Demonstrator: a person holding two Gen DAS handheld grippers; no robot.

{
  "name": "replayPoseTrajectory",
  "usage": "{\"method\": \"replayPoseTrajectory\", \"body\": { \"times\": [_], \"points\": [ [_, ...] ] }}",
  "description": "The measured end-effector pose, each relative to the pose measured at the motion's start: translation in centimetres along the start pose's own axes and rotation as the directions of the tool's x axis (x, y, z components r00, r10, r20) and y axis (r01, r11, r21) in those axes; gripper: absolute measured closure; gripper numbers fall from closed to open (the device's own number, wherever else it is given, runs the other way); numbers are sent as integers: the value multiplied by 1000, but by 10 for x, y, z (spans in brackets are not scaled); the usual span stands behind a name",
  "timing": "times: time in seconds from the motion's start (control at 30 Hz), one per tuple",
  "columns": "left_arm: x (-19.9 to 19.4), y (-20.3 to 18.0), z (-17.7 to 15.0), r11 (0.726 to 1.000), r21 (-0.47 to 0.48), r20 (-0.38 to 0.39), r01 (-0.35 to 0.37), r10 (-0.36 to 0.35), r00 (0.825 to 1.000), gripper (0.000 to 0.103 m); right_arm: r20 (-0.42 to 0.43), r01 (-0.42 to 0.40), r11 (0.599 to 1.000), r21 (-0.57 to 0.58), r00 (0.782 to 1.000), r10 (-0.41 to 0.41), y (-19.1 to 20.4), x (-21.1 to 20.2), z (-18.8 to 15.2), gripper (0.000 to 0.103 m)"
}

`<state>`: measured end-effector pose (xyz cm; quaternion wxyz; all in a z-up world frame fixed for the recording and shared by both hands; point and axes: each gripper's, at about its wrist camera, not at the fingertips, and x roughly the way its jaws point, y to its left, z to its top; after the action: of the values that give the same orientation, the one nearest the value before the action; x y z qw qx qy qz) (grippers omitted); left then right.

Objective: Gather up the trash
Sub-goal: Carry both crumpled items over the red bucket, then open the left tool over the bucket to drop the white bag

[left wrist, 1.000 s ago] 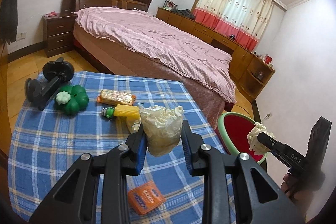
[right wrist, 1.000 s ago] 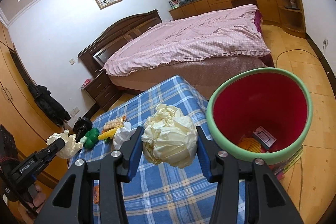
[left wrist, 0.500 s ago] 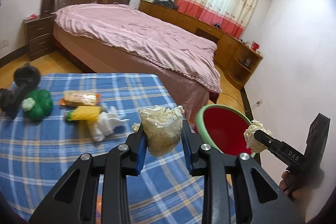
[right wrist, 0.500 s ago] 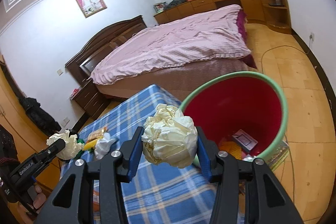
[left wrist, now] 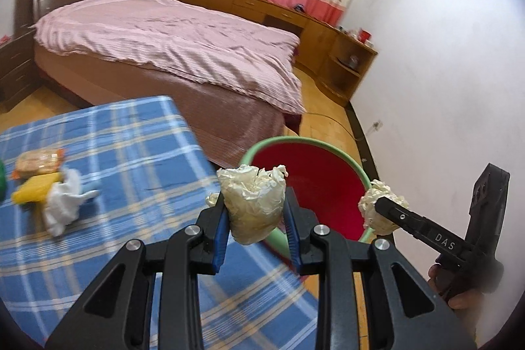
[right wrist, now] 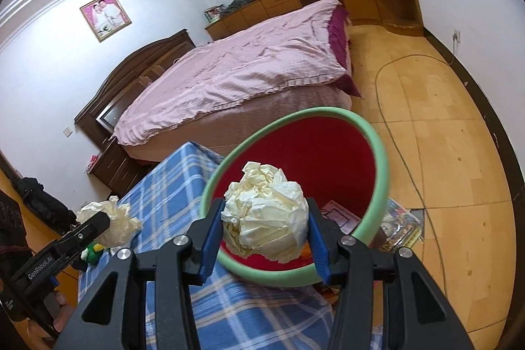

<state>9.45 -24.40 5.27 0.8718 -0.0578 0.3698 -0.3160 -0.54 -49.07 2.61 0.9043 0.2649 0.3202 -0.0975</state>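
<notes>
My left gripper (left wrist: pixel 254 212) is shut on a crumpled cream paper wad (left wrist: pixel 252 202), held over the table's right edge beside the red bin with a green rim (left wrist: pixel 315 182). My right gripper (right wrist: pixel 265 228) is shut on a bigger crumpled cream paper ball (right wrist: pixel 265 218), which hangs above the bin's near rim (right wrist: pixel 377 189); some trash lies at the bin's bottom (right wrist: pixel 338 214). In the left wrist view the right gripper (left wrist: pixel 382 209) and its paper ball sit at the bin's right rim. The right wrist view shows the left gripper (right wrist: pixel 105 222) with its wad at the left.
The blue plaid tablecloth (left wrist: pixel 131 153) carries a white tissue (left wrist: pixel 64 202), a yellow item (left wrist: pixel 37 191) and a wrapped snack (left wrist: pixel 37 159). A pink-covered bed (left wrist: pixel 170 45) stands behind, wooden cabinets (left wrist: pixel 328 41) along the far wall. A cable (right wrist: pixel 393 136) runs over the wooden floor by the bin.
Both grippers have swung right, off the table toward the bin, each still holding its paper. The bin looms larger and closer; the table items have slid left.
</notes>
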Motion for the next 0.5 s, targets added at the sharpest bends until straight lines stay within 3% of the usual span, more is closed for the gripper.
{"method": "replayPoseTrajectory", "body": {
  "times": [0.5],
  "points": [
    [85,-31,-15,997,48,-148,54,-46,988,73,-29,44,998,38,999,-43,-33,11,8,52]
  ]
}}
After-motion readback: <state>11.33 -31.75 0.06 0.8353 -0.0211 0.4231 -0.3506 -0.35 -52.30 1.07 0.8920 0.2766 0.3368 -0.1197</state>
